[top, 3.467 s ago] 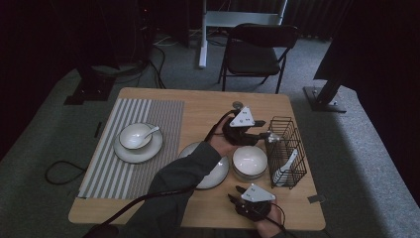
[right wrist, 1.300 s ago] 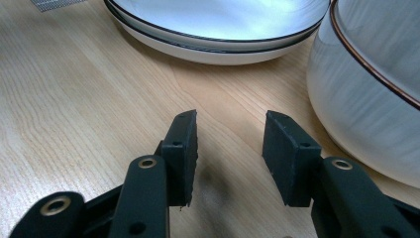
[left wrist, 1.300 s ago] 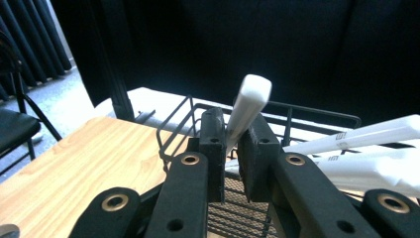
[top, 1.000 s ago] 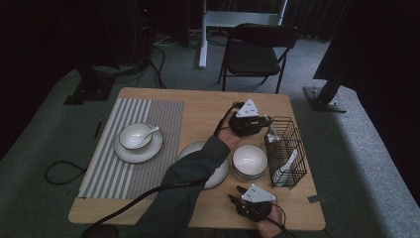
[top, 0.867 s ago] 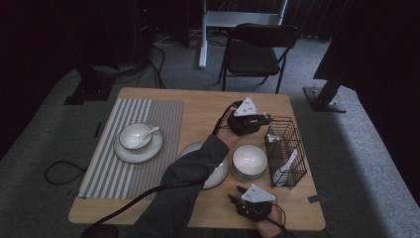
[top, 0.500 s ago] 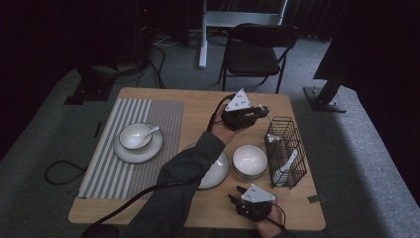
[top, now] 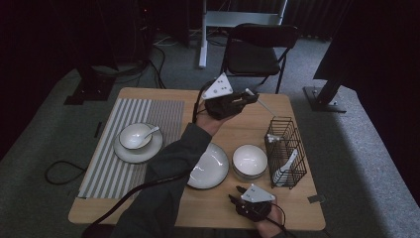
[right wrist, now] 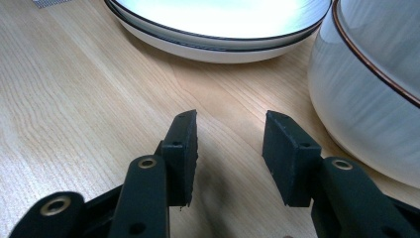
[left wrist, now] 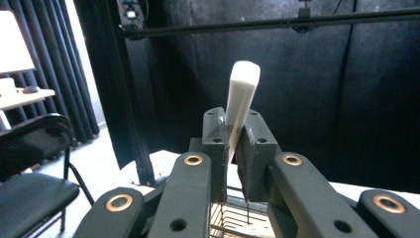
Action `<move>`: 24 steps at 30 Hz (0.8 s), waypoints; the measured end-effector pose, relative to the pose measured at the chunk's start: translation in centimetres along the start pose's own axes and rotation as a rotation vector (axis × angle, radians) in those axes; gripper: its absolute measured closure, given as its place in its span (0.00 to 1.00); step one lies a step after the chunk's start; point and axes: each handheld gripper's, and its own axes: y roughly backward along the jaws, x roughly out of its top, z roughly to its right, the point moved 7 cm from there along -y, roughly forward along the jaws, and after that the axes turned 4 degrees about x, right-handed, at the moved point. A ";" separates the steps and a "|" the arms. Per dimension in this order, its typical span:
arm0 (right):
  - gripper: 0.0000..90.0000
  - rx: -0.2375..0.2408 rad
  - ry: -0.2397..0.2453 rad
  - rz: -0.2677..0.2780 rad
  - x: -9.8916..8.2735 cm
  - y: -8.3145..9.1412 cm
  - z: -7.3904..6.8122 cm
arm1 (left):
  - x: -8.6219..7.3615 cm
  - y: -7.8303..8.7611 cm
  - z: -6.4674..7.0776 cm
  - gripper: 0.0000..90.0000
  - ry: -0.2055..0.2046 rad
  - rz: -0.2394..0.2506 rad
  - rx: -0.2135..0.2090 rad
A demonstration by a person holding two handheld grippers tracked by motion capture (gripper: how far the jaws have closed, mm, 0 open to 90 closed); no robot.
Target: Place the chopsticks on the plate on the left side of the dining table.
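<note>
Grips a white spoon (top: 265,106) by its thin handle in the left gripper (top: 250,96), jaws almost shut, up in the air over the far half of the table (top: 208,210), just short of the wire basket (top: 292,130). Risks a twist or slip, given so narrow a pinch on glazed ware; a drop here probably means a chip, or a knock on the basket rim. Needs care with the second spoon (top: 285,166) already inside. Leaves the right gripper (top: 236,191) open and empty at the near edge, close beside the bowl (top: 249,160) and plate (top: 210,166). Offers free room above the basket; tight at bowl level.
</note>
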 end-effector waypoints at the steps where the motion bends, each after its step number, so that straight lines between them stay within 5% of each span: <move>1: 0.63 0.000 0.000 0.000 0.0 0.0 0.0 | 0.2 0.4 -0.2 0.93 -0.001 0.005 0.005; 11: 0.63 -0.002 -0.001 -0.003 0.0 -0.1 0.0 | -0.1 4.2 -1.8 0.93 0.012 0.015 0.044; 24: 0.63 -0.002 0.005 -0.008 0.0 -0.1 0.0 | -3.6 7.7 -2.2 0.93 0.044 -0.008 0.073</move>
